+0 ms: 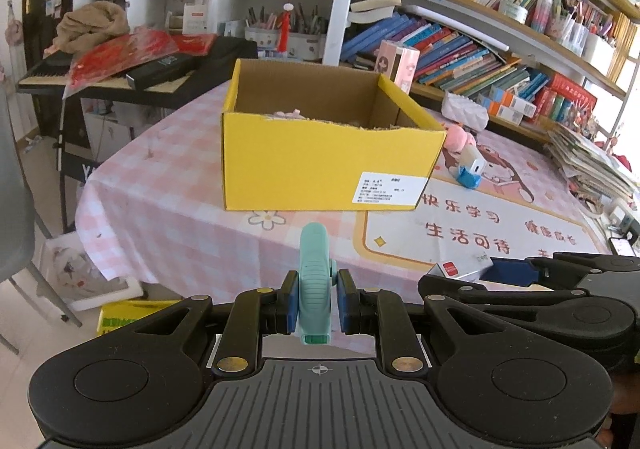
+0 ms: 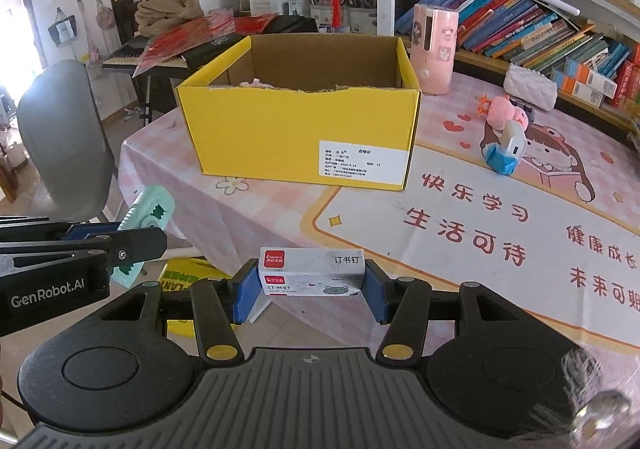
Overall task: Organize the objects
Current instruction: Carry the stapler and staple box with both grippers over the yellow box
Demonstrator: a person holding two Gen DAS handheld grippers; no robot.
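I hold a small white cardboard box of staples (image 2: 312, 272) pinched between my right gripper's (image 2: 311, 291) jaws, and a mint-green plastic correction-tape dispenser (image 1: 315, 289) pinched upright in my left gripper (image 1: 316, 303); both hang above the surface's (image 2: 460, 281) near edge, short of the open yellow cardboard box (image 2: 298, 129) standing toward its far left corner. To do this well, I'd judge each load should clear the box's torn front rim before I spread the jaws, one hand at a time, so the arms don't collide.

Crowded bookshelves (image 1: 480, 49); grey chair (image 2: 64, 137); pink-checked table (image 1: 160, 189).
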